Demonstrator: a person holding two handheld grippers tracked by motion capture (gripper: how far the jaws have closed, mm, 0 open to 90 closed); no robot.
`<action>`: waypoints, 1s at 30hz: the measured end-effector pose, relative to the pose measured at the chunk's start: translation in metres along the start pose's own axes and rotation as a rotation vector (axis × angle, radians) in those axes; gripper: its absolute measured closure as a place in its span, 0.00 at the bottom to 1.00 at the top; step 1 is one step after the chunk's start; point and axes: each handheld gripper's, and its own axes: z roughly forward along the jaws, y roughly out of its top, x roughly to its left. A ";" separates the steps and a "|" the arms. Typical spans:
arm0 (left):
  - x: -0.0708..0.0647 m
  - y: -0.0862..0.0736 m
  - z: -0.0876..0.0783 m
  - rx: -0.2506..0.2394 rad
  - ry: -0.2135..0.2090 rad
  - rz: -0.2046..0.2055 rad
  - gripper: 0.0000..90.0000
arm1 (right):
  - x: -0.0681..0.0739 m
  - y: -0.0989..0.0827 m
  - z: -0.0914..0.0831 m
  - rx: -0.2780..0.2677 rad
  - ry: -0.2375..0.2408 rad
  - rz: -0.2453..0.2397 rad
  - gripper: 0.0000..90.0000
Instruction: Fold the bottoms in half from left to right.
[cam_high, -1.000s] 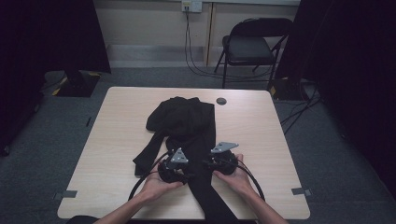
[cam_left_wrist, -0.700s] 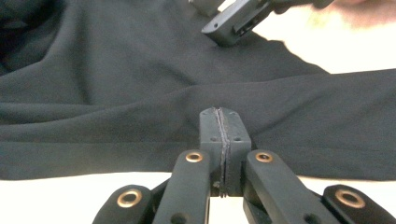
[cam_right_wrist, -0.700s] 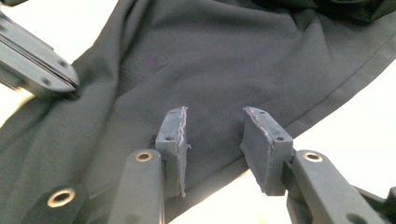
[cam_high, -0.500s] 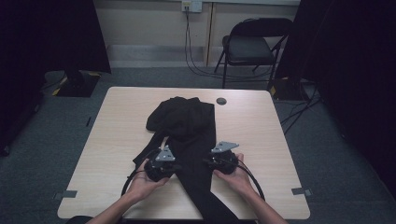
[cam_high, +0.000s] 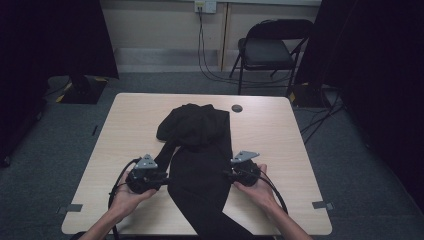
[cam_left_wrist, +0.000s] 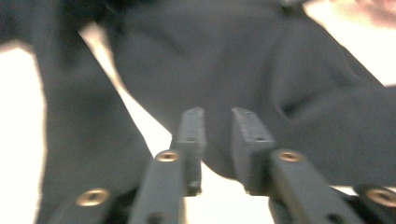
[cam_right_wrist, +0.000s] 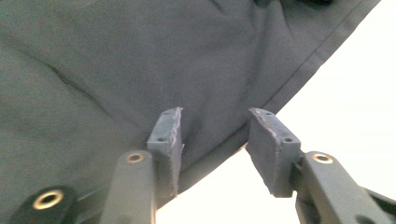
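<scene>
Garment: a black garment (cam_high: 200, 160) lies on the table (cam_high: 280, 135), bunched toward the far edge and trailing in a long strip over the near edge.
Left gripper: the left gripper (cam_high: 165, 178) sits just off the strip's left side near the near-left corner; its jaws have just been opening, stand slightly apart and clamp nothing, the cloth lying beyond their tips.
Right gripper: the right gripper (cam_high: 226, 175) is at the strip's right hem; its jaws have just been opening and stand apart around the hem (cam_right_wrist: 261, 109), not pressing it.
Hands: each hand cradles its gripper from below.
</scene>
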 end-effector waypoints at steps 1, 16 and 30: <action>0.008 0.002 -0.001 -0.010 0.047 -0.036 0.67 | 0.001 0.000 -0.001 -0.006 0.002 0.000 0.59; 0.043 0.002 0.015 0.033 0.144 -0.133 0.98 | 0.022 0.012 0.004 -0.039 0.061 -0.031 0.58; -0.074 0.078 0.003 -0.213 -0.292 0.038 0.95 | 0.033 0.022 -0.006 -0.091 0.085 -0.041 0.54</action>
